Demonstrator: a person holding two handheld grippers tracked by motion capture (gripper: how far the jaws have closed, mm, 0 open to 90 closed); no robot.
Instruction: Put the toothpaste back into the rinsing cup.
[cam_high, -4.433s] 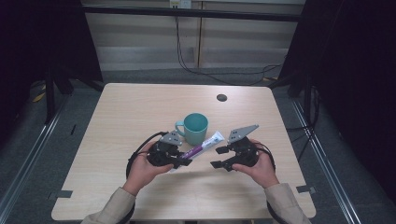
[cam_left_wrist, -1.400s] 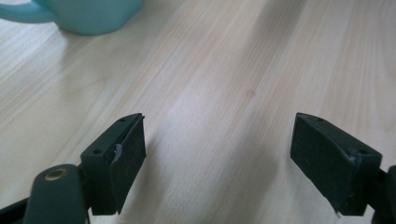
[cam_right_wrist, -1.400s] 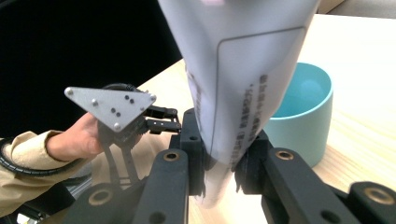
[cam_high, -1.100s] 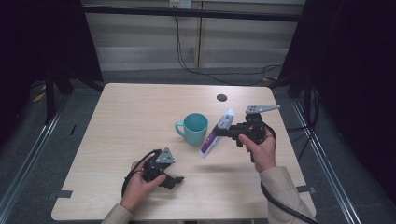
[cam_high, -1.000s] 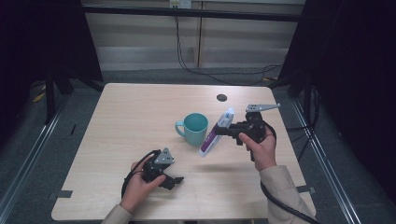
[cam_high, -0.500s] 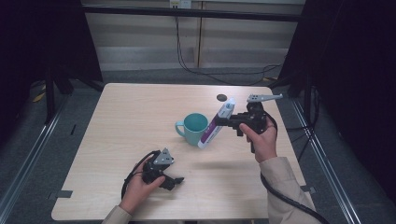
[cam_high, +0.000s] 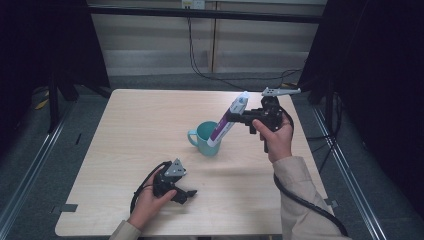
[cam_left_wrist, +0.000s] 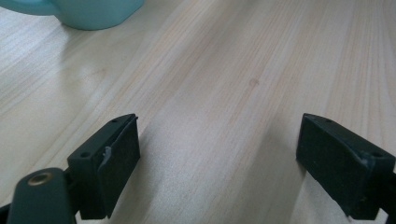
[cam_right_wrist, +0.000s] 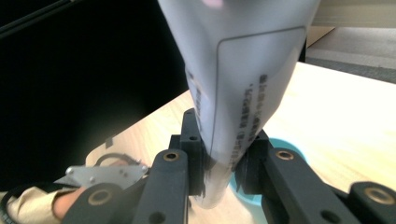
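Observation:
A white and purple tube (cam_high: 227, 120) hangs steeply tilted above the table, with my right gripper (cam_high: 231, 118) shut on its middle. Its lower end sits at the mouth of the teal mug (cam_high: 205, 142); whether it reaches inside I cannot tell. In the right gripper view the tube (cam_right_wrist: 238, 84) is pinched between the jaws of the right gripper (cam_right_wrist: 222, 158), and the mug's rim (cam_right_wrist: 289, 145) lies just behind. My left gripper (cam_high: 187, 195) rests low at the table's front, open and holding nothing; its own view (cam_left_wrist: 215, 158) has bare wood between the jaws and the mug (cam_left_wrist: 88, 9) at the top left.
The wooden table (cam_high: 140, 120) has a small dark round spot (cam_high: 239, 93) near its far edge. Dark frames and cables stand beyond the table. Open wood lies to the left of the mug.
My right gripper has risen and moved back, tipping the tube more upright over the mug. The left gripper, earlier at the tube beside the mug, has stayed at the front.

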